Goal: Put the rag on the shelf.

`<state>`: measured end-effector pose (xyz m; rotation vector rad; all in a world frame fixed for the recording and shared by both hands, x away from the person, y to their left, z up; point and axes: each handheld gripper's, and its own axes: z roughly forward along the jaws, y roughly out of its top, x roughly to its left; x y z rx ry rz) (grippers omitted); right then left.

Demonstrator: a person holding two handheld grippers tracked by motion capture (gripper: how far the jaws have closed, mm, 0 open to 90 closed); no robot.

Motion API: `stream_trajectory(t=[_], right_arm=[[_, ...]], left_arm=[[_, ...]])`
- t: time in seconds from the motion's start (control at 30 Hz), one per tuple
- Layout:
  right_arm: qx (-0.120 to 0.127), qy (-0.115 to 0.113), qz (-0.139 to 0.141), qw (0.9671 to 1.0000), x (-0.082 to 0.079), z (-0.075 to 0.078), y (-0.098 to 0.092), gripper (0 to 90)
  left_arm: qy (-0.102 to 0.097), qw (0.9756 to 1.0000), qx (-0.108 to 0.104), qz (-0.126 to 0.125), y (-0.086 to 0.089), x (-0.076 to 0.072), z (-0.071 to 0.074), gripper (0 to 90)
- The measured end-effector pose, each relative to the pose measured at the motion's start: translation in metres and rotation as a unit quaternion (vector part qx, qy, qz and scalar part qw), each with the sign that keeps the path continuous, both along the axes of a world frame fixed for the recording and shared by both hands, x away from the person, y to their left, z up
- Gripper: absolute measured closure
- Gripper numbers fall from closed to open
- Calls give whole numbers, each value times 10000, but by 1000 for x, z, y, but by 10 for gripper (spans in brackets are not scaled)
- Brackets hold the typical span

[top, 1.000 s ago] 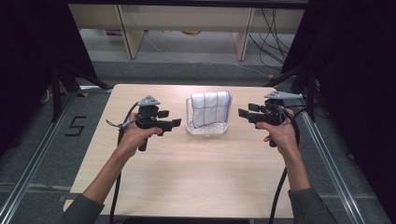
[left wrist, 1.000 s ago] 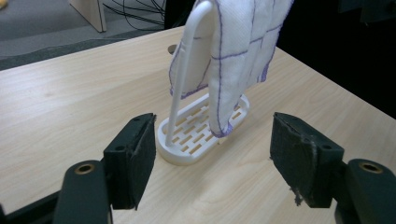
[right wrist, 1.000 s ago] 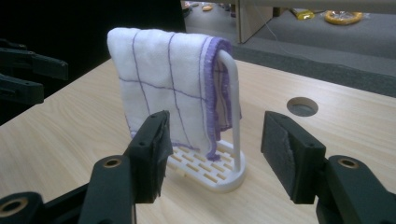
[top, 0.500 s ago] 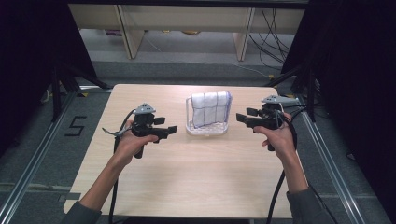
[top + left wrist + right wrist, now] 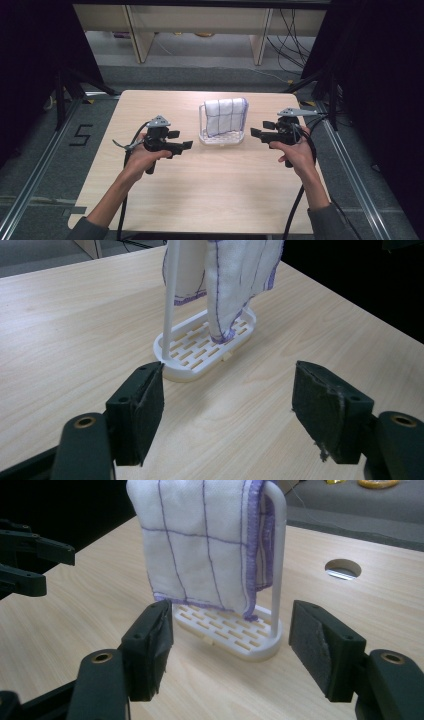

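cloth (image 5: 226, 115): white, purple-checked, draped over white rack (image 5: 221, 137), table (image 5: 200, 200) centre-rear | left gripper (image 5: 186, 145): jaws spread, empty, left of rack | right gripper (image 5: 253, 132): jaws just widened, nothing between, right of rack

Light wood table (image 5: 210, 200) at centre on grey floor (image 5: 40, 165). Pale shelves (image 5: 200, 20) at 12 o'clock. Dark curtains at 9 and 3. Cables (image 5: 295, 35) at 1 o'clock.

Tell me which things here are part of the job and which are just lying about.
Part of the job:
cloth draped over the rack
white rack
left tongs, open
right tongs, open, jaws just widened

Just about:
table
shelving behind
cables on the floor
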<state>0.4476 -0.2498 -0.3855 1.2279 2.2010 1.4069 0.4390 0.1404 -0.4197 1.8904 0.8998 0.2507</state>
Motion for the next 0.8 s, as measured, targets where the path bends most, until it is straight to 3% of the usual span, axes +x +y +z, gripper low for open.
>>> stream_trajectory(t=[0.03, 0.1, 0.13, 0.23, 0.27, 0.63, 0.8], right_arm=[[-106, -44, 27, 9999, 0, 0, -1, 348], [-95, -139, 38, 9999, 1, -2, 0, 347], [31, 37, 31, 10000, 0, -2, 2, 344], [-34, -53, 119, 9999, 1, -6, 3, 343], [54, 123, 73, 9999, -1, -6, 5, 343], [-96, 1, 148, 9998, 1, -9, 6, 341], [-73, 191, 136, 9997, -1, -13, 12, 338]], left_arm=[[2, 10000, 10, 16, 0, -1, -1, 286], [13, 10000, 10, 11, 0, -1, -4, 286], [56, 10000, 61, 0, 0, -1, -5, 285], [82, 9999, 103, -13, -3, -2, -9, 282], [121, 9998, 114, -55, -3, -2, -10, 282], [80, 9997, 233, -96, -6, -11, -12, 281], [65, 9996, 260, -110, -8, -15, -15, 280]])
